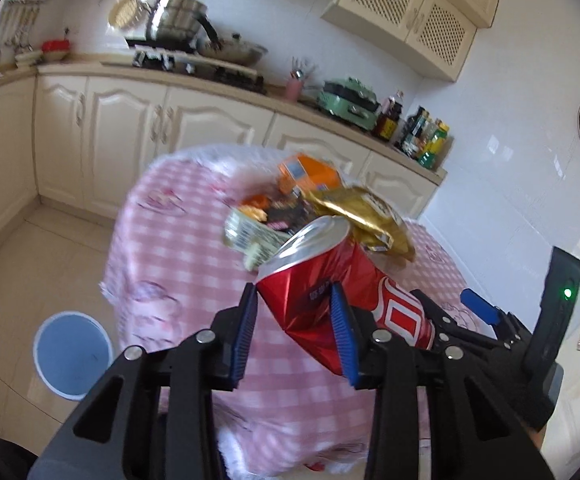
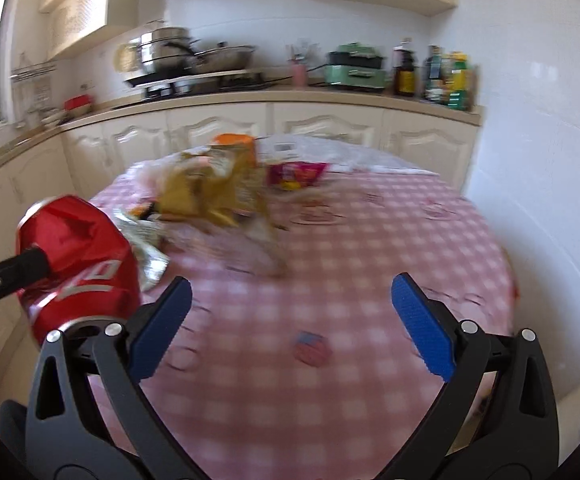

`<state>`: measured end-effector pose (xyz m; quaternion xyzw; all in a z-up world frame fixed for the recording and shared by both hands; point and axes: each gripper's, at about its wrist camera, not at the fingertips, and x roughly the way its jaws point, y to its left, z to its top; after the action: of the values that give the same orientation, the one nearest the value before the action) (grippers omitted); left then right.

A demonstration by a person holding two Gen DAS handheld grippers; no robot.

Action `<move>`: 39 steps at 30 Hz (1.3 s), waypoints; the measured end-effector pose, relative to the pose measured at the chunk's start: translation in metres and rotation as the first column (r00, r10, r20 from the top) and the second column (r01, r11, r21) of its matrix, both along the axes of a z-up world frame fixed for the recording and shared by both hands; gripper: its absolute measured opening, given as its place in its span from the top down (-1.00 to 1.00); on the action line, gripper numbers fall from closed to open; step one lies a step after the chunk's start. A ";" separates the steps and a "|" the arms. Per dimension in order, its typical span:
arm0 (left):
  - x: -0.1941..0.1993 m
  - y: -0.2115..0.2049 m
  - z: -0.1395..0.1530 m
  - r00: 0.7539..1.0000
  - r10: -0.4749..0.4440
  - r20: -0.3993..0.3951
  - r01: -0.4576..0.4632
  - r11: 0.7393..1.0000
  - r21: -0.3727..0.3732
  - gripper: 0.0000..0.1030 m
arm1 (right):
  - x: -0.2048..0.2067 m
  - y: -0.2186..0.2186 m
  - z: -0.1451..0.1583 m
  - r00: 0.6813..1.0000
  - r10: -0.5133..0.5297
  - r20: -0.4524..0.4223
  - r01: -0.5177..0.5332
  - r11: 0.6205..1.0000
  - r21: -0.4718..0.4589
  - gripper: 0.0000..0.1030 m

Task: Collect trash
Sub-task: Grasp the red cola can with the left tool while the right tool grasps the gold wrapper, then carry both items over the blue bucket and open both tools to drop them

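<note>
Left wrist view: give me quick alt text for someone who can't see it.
The left gripper pinches a crushed red can above a pink checked table. Snack wrappers are piled behind it, and a blue bin stands on the floor, lower left.

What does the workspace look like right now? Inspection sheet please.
Surface: round table, pink check cloth.
Job's things: crushed red can in left gripper; blue bin on floor beside table.
Clutter: gold bag, orange box, wrappers piled on table.
Grippers: left shut on can; right gripper open, nothing between its pads.
Cables: nothing seen.
Surroundings: kitchen counter with pots, bottles; cream cabinets.
</note>
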<state>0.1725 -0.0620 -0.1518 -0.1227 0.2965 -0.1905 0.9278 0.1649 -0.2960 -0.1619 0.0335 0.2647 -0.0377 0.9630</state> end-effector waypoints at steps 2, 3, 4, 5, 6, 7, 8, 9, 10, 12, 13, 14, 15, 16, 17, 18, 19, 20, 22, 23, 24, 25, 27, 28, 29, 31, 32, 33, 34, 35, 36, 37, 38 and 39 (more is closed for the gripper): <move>-0.004 0.015 0.009 0.998 0.047 0.041 -0.048 0.999 0.016 0.31 | 0.014 0.008 0.007 0.999 0.046 -0.005 -0.045 0.999 0.024 -0.90; -0.005 0.023 0.014 0.995 0.073 0.060 -0.074 0.997 0.016 0.31 | 0.018 0.011 0.009 0.998 0.055 -0.002 -0.055 0.998 0.030 -0.90; -0.006 0.027 0.016 0.994 0.085 0.068 -0.086 0.996 0.016 0.31 | 0.025 0.016 0.013 0.998 0.068 0.002 -0.068 0.997 0.033 -0.90; -0.007 0.034 0.019 0.991 0.104 0.081 -0.106 0.994 0.015 0.31 | 0.028 0.020 0.014 0.997 0.075 0.006 -0.075 0.997 0.031 -0.90; -0.006 0.039 0.021 0.990 0.115 0.087 -0.117 0.993 0.014 0.31 | 0.036 0.025 0.016 0.997 0.078 0.007 -0.078 0.997 0.020 -0.90; -0.006 0.044 0.023 0.988 0.125 0.093 -0.127 0.992 0.011 0.31 | 0.045 0.029 0.017 0.997 0.075 -0.004 -0.075 0.997 0.016 -0.90; -0.005 0.049 0.024 0.986 0.134 0.095 -0.136 0.991 0.007 0.31 | 0.052 0.030 0.016 0.997 0.074 -0.019 -0.073 0.997 0.022 -0.90; -0.004 0.053 0.024 0.986 0.140 0.095 -0.141 0.990 0.001 0.31 | 0.061 0.030 0.014 0.997 0.069 -0.043 -0.067 0.997 0.043 -0.80; -0.003 0.056 0.024 0.985 0.143 0.093 -0.143 0.990 -0.006 0.31 | 0.066 0.028 0.012 0.996 0.064 -0.067 -0.059 0.996 0.070 -0.17; -0.003 0.063 0.023 0.984 0.148 0.095 -0.147 0.989 -0.018 0.31 | 0.067 0.027 0.011 0.996 0.052 -0.069 -0.046 0.995 0.093 0.17; -0.002 0.067 0.022 0.984 0.150 0.096 -0.148 0.989 -0.024 0.31 | 0.066 0.027 0.012 0.997 0.046 -0.064 -0.041 0.996 0.082 0.30; -0.001 0.071 0.023 0.984 0.151 0.097 -0.149 0.988 -0.034 0.31 | 0.063 0.029 0.013 0.998 0.038 -0.052 -0.034 0.997 0.070 0.32; -0.001 0.074 0.022 0.984 0.151 0.099 -0.147 0.988 -0.044 0.31 | 0.058 0.030 0.017 0.999 0.025 -0.030 -0.023 0.998 0.065 0.38; 0.000 0.077 0.022 0.983 0.153 0.101 -0.148 0.988 -0.049 0.31 | 0.053 0.032 0.021 1.000 0.019 -0.005 -0.019 0.998 0.060 0.53; 0.001 0.083 0.023 0.982 0.157 0.104 -0.152 0.987 -0.058 0.31 | 0.047 0.035 0.026 1.000 0.009 0.024 -0.010 0.999 0.050 0.55; 0.001 0.085 0.021 0.982 0.160 0.104 -0.154 0.986 -0.064 0.31 | 0.041 0.043 0.034 0.998 -0.007 0.068 0.005 1.000 0.017 0.56; 0.002 0.089 0.021 0.981 0.163 0.105 -0.156 0.985 -0.073 0.31 | 0.035 0.052 0.041 0.994 -0.006 0.108 0.007 1.000 -0.012 0.57; 0.002 0.094 0.021 0.980 0.169 0.107 -0.161 0.984 -0.082 0.31 | 0.031 0.061 0.049 0.989 0.005 0.146 -0.001 1.000 -0.026 0.57; 0.003 0.106 0.021 0.976 0.189 0.113 -0.179 0.980 -0.089 0.31 | 0.029 0.079 0.059 0.982 0.049 0.181 -0.043 0.998 -0.035 0.58; 0.003 0.113 0.020 0.973 0.200 0.114 -0.190 0.977 -0.093 0.31 | 0.028 0.097 0.064 0.976 0.098 0.194 -0.094 0.995 -0.034 0.58; 0.003 0.121 0.019 0.970 0.213 0.115 -0.203 0.974 -0.097 0.31 | 0.029 0.110 0.066 0.971 0.134 0.196 -0.130 0.991 -0.037 0.58; 0.002 0.129 0.018 0.967 0.229 0.115 -0.219 0.971 -0.097 0.31 | 0.032 0.132 0.066 0.962 0.196 0.188 -0.190 0.981 -0.047 0.58; 0.002 0.153 0.016 0.955 0.276 0.111 -0.267 0.959 -0.091 0.31 | 0.039 0.170 0.060 0.940 0.296 0.167 -0.292 0.955 -0.050 0.57; 0.002 0.169 0.012 0.945 0.311 0.104 -0.304 0.949 -0.082 0.31 | 0.046 0.195 0.052 0.925 0.354 0.138 -0.351 0.935 -0.047 0.57; 0.003 0.180 0.009 0.938 0.333 0.098 -0.327 0.942 -0.075 0.31 | 0.051 0.210 0.046 0.914 0.388 0.119 -0.386 0.922 -0.041 0.57; 0.006 0.213 -0.004 0.910 0.409 0.072 -0.408 0.913 -0.029 0.31 | 0.066 0.255 0.023 0.882 0.467 0.063 -0.465 0.884 -0.036 0.57; 0.007 0.225 -0.009 0.899 0.434 0.065 -0.434 0.901 -0.013 0.31 | 0.075 0.276 0.010 0.866 0.499 0.029 -0.498 0.867 -0.034 0.57; 0.011 0.242 -0.019 0.884 0.466 0.047 -0.466 0.885 0.008 0.31 | 0.083 0.288 -0.001 0.857 0.516 0.001 -0.516 0.857 -0.022 0.57; 0.016 0.260 -0.032 0.871 0.491 0.016 -0.491 0.871 0.022 0.31 | 0.092 0.307 -0.017 0.842 0.537 -0.039 -0.538 0.843 -0.015 0.57; 0.022 0.273 -0.043 0.862 0.507 -0.009 -0.506 0.862 0.036 0.31 | 0.100 0.324 -0.031 0.831 0.551 -0.074 -0.554 0.832 -0.031 0.57; 0.029 0.285 -0.057 0.851 0.523 -0.038 -0.521 0.852 0.057 0.31 | 0.110 0.339 -0.049 0.819 0.563 -0.110 -0.569 0.821 -0.043 0.57; 0.035 0.294 -0.069 0.843 0.534 -0.061 -0.530 0.845 0.074 0.31 | 0.126 0.355 -0.075 0.799 0.578 -0.168 -0.588 0.808 -0.018 0.57; 0.047 0.308 -0.091 0.829 0.547 -0.115 -0.538 0.837 0.104 0.31 | 0.141 0.366 -0.097 0.780 0.583 -0.229 -0.596 0.803 0.018 0.57; 0.057 0.317 -0.105 0.822 0.549 -0.151 -0.536 0.836 0.118 0.31 | 0.151 0.373 -0.115 0.766 0.584 -0.269 -0.595 0.802 0.046 0.57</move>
<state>0.2297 0.2547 -0.2564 -0.1860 0.3377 0.1036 0.9169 0.3164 0.0769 -0.2768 -0.0772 0.3895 0.2566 0.8812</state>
